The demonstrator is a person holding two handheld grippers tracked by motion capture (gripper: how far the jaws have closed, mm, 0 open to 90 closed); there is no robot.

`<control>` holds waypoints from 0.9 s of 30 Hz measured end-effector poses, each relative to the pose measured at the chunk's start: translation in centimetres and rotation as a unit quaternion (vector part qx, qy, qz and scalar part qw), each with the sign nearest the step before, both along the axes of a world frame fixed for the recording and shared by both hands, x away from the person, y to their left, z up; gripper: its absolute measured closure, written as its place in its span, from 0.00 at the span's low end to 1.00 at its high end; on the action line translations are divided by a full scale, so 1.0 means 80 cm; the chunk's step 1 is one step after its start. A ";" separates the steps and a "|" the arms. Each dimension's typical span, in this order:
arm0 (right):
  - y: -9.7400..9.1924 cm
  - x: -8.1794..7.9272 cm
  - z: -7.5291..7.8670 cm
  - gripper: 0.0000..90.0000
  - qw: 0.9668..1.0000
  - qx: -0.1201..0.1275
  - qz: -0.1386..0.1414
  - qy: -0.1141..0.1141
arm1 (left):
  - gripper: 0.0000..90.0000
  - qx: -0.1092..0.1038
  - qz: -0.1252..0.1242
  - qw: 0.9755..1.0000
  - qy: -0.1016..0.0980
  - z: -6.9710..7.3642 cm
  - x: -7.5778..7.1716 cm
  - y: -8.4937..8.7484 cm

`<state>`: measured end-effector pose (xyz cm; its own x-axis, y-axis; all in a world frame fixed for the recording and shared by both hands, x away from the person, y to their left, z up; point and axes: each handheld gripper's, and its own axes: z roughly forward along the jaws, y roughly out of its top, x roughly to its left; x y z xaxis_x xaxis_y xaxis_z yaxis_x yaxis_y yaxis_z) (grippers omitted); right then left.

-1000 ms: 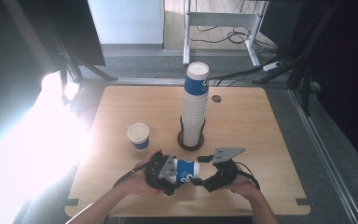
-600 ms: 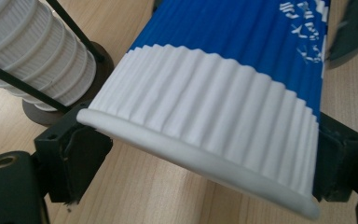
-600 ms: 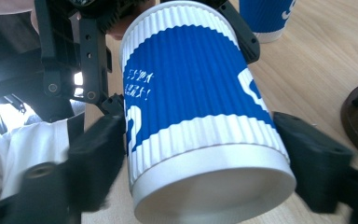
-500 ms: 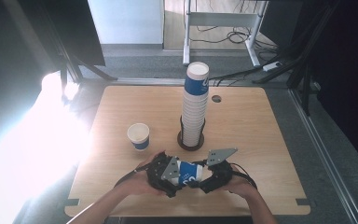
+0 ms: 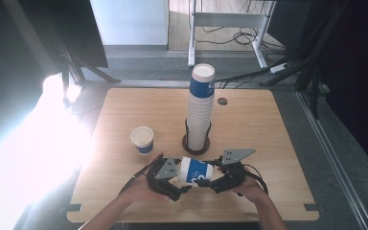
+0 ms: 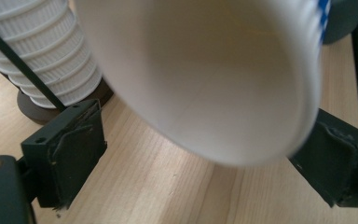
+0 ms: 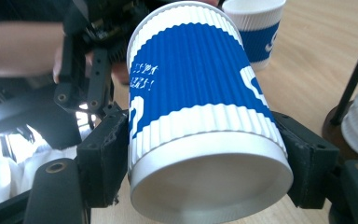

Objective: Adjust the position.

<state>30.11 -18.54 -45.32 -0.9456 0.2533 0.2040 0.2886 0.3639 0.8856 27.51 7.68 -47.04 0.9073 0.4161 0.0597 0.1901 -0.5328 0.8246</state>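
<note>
I am passing the cup (image 5: 196, 171) over: right gripper (image 5: 219, 179) has just been closing and grips its base, left gripper (image 5: 176, 184) has just been opening and stands free of the rim, so next I draw the left away.

Right tongs (image 7: 205, 154) closed on cup (image 7: 196, 93); left tongs (image 6: 200, 149) opened

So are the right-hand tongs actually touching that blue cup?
Touching. The right gripper view shows the right tongs with both jaws pressed against the blue cup.

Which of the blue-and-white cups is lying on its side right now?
The cup between the two grippers, near the table's front edge. The single cup stands upright on the table, and the tall stack stands in its holder.
</note>
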 end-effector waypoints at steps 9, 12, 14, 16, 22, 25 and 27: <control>-0.010 0.000 0.003 0.30 0.999 0.027 -0.031 -0.018 | 0.10 -0.116 0.047 0.990 0.062 -0.010 0.001 0.007; -0.012 0.000 0.003 0.30 0.998 0.032 -0.043 -0.026 | 0.10 -0.150 0.062 0.983 0.087 -0.013 0.001 0.007; -0.013 0.000 0.002 0.30 0.998 0.036 -0.051 -0.032 | 0.10 -0.172 0.068 0.977 0.107 -0.017 0.002 0.007; -0.013 0.000 0.001 0.30 0.997 0.040 -0.055 -0.034 | 0.10 -0.183 0.074 0.974 0.115 -0.019 0.004 0.006; -0.011 -0.001 -0.002 0.30 0.997 0.029 -0.059 -0.047 | 0.10 -0.187 0.070 0.973 0.112 -0.013 0.007 -0.001; -0.011 -0.001 -0.003 0.30 0.997 0.026 -0.054 -0.048 | 0.10 -0.179 0.060 0.977 0.102 -0.006 0.011 -0.003; -0.011 -0.001 -0.003 0.30 0.997 0.024 -0.050 -0.049 | 0.10 -0.172 0.045 0.979 0.098 -0.002 0.013 -0.003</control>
